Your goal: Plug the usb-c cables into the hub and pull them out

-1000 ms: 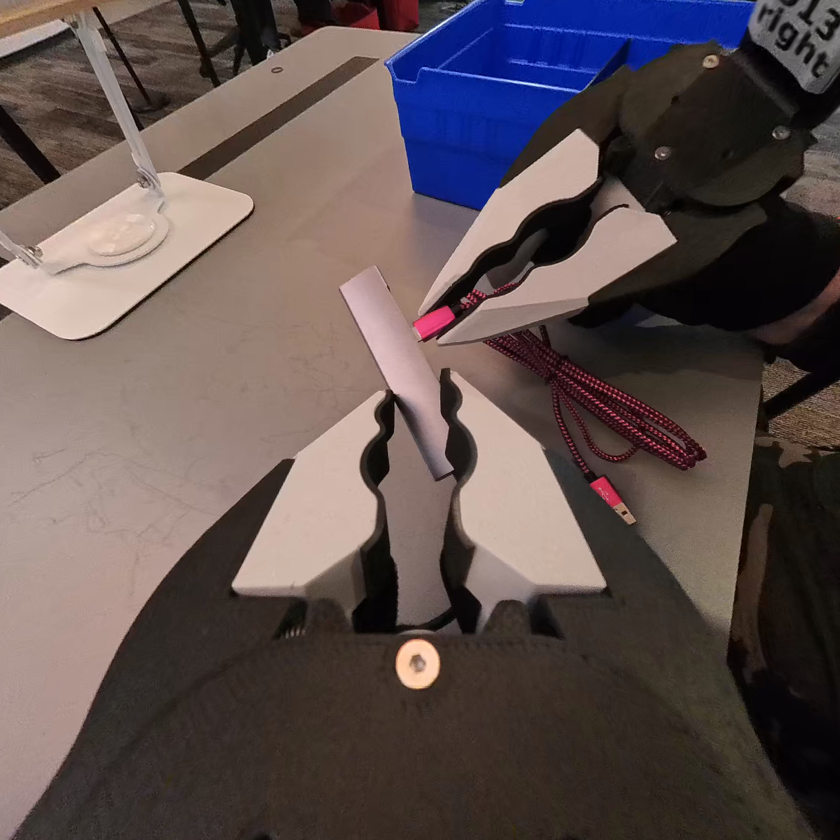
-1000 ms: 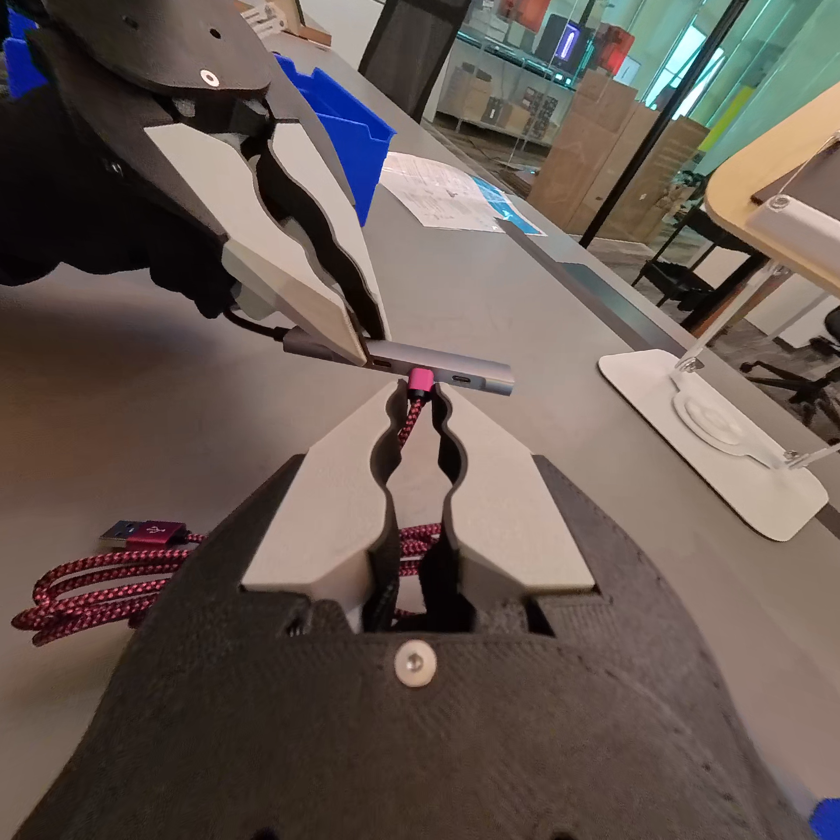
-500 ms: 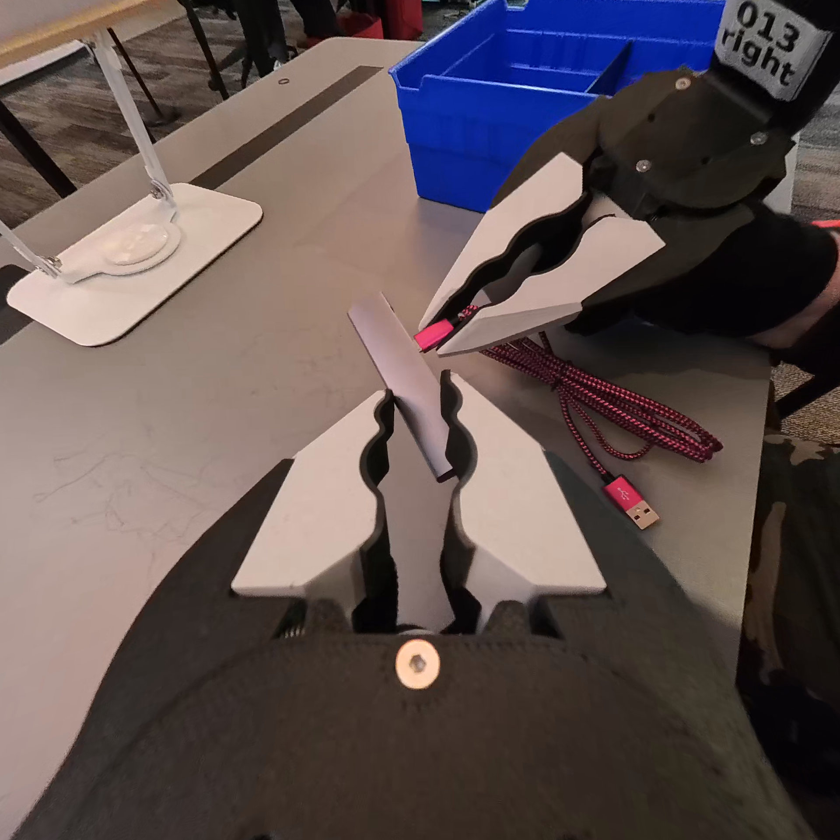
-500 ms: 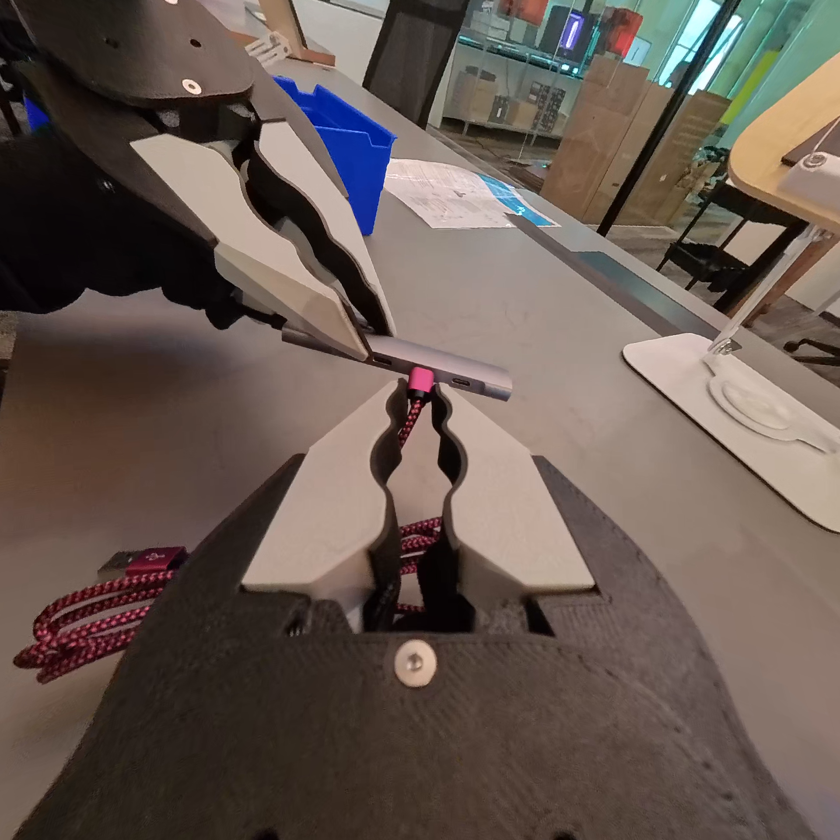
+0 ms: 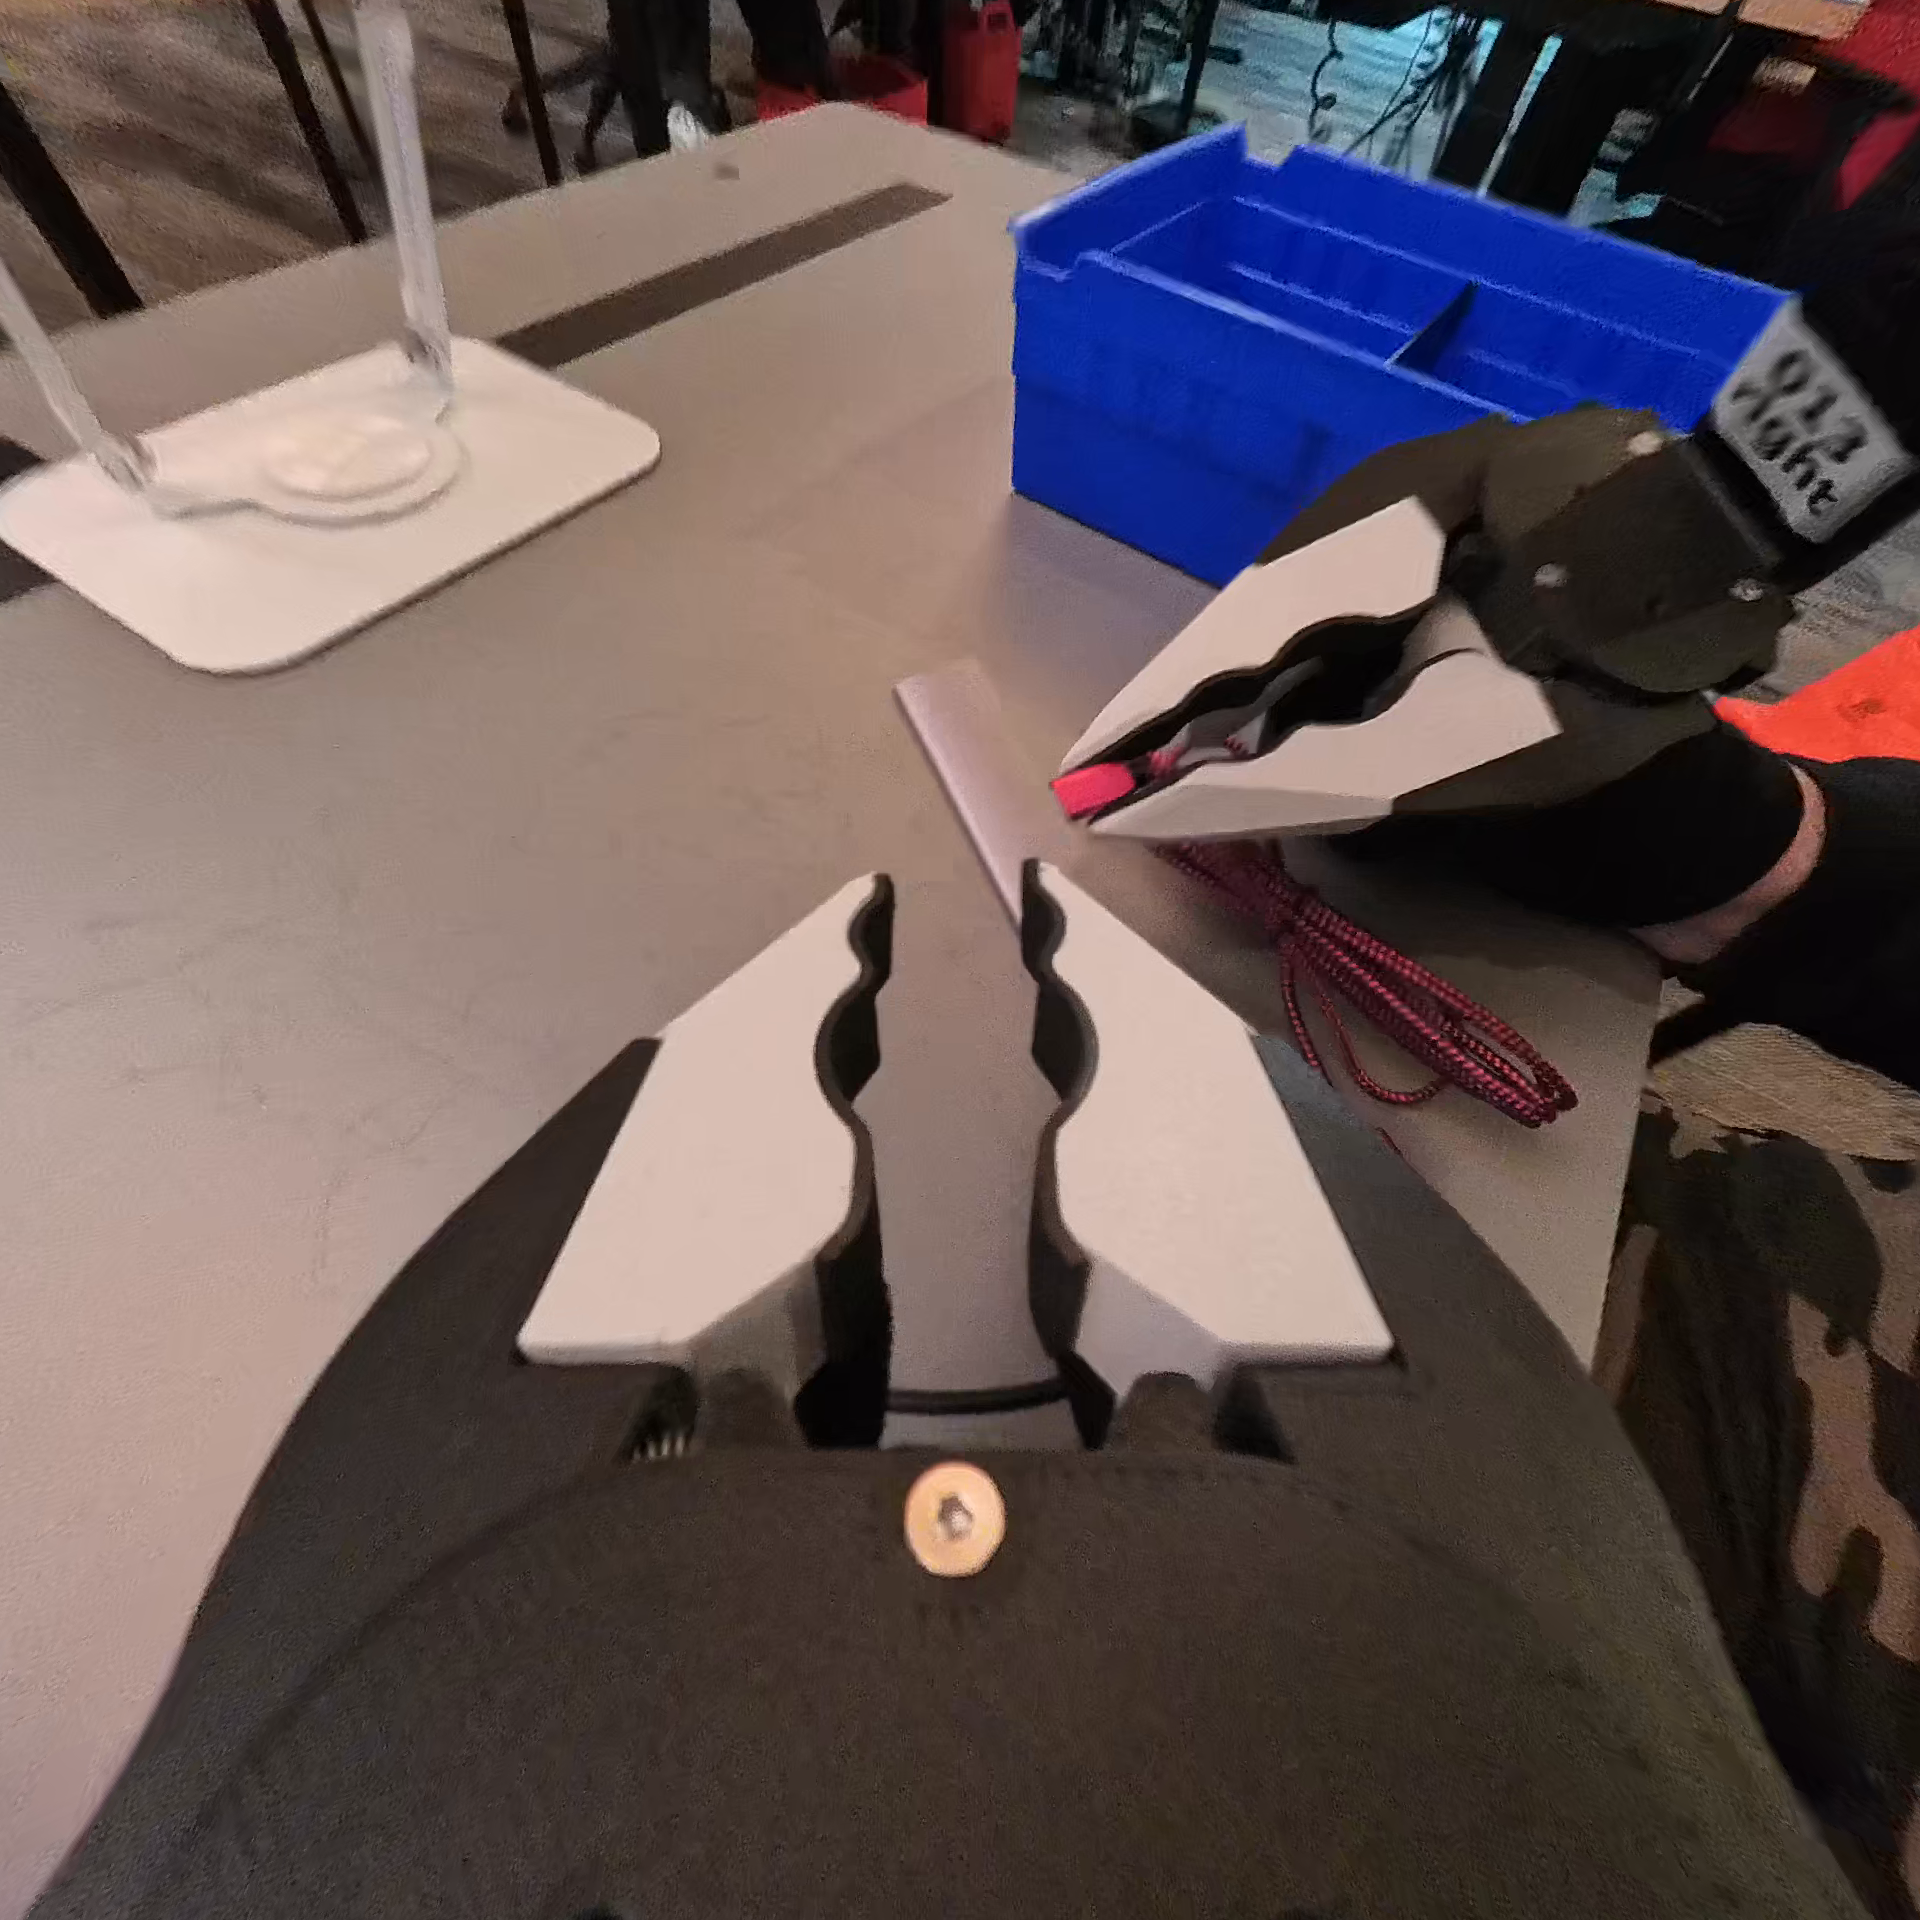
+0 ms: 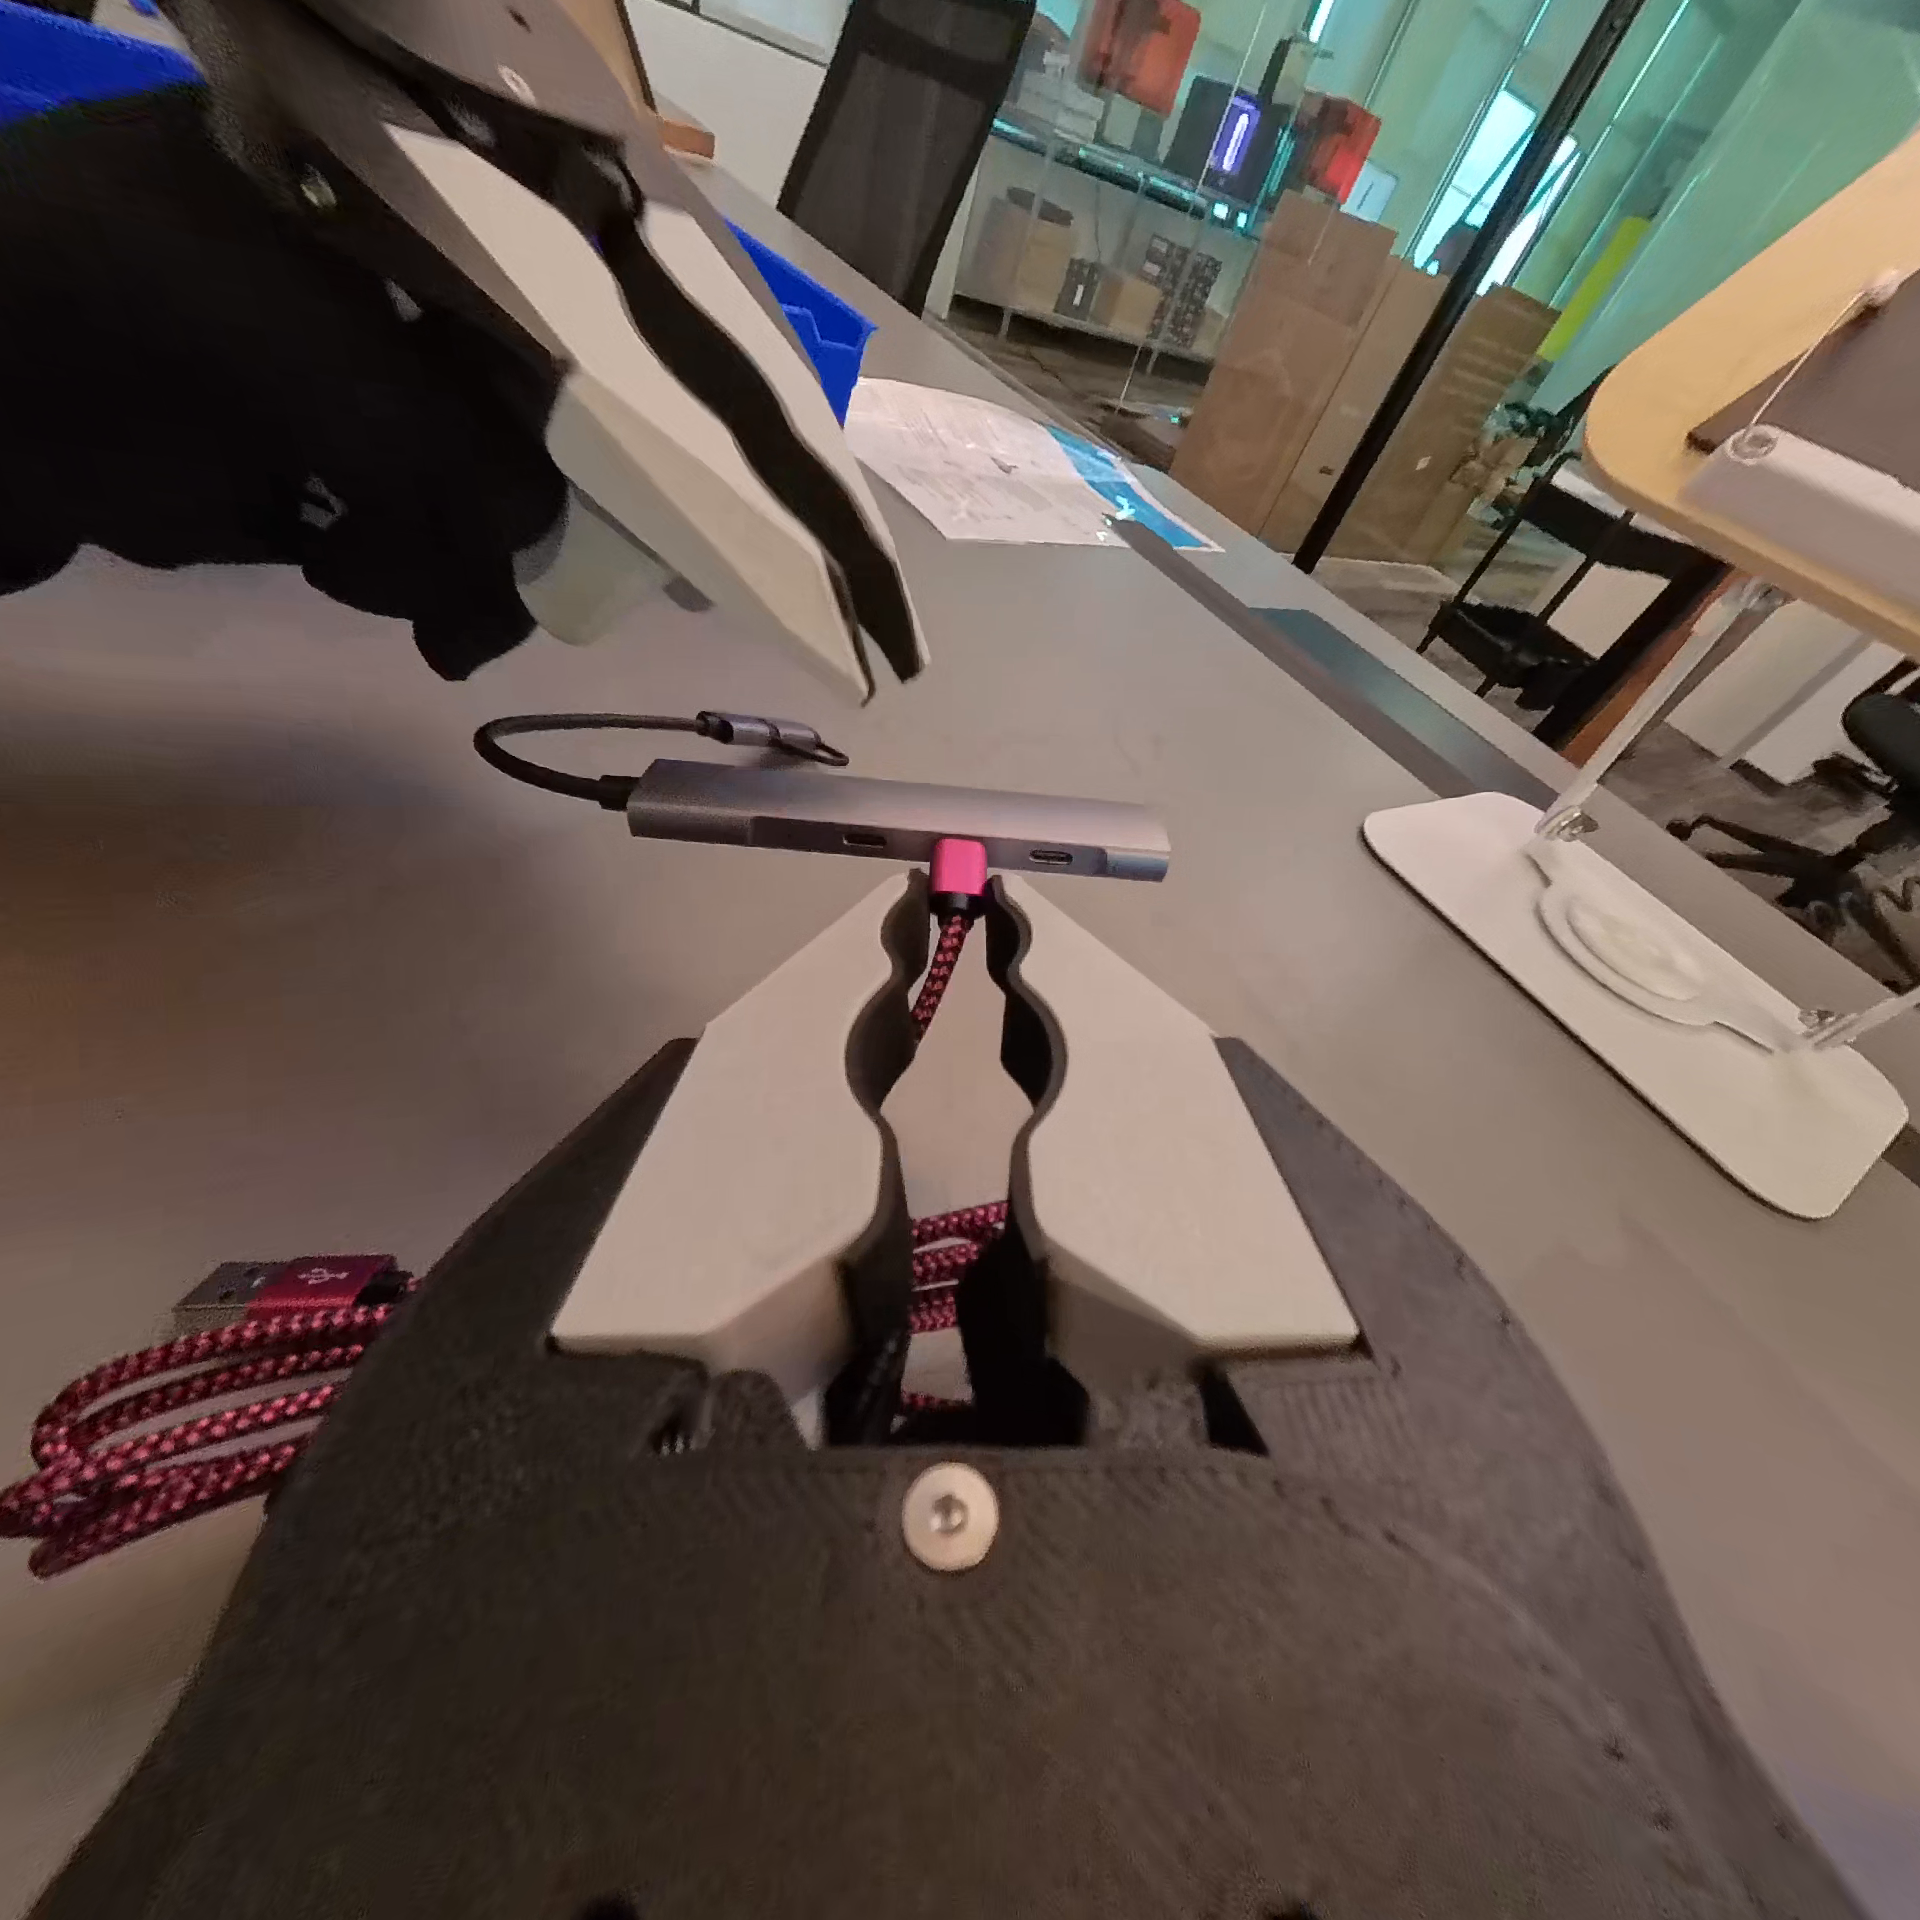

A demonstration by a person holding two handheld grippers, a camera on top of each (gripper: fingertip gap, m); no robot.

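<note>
grey tag (image 5: 1813, 436) on gripper, writing blurred

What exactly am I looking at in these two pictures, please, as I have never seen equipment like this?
A person holds two hand-held grippers, each carrying a camera that looks along its fingers. One picture comes from the left gripper, the other from the right gripper. On the grey table lie a slim grey hub, a blue bin and a white stand base. The right gripper is shut on the red braided cable, its plug sitting in the hub. The left gripper is open, above the hub, holding nothing.
</note>
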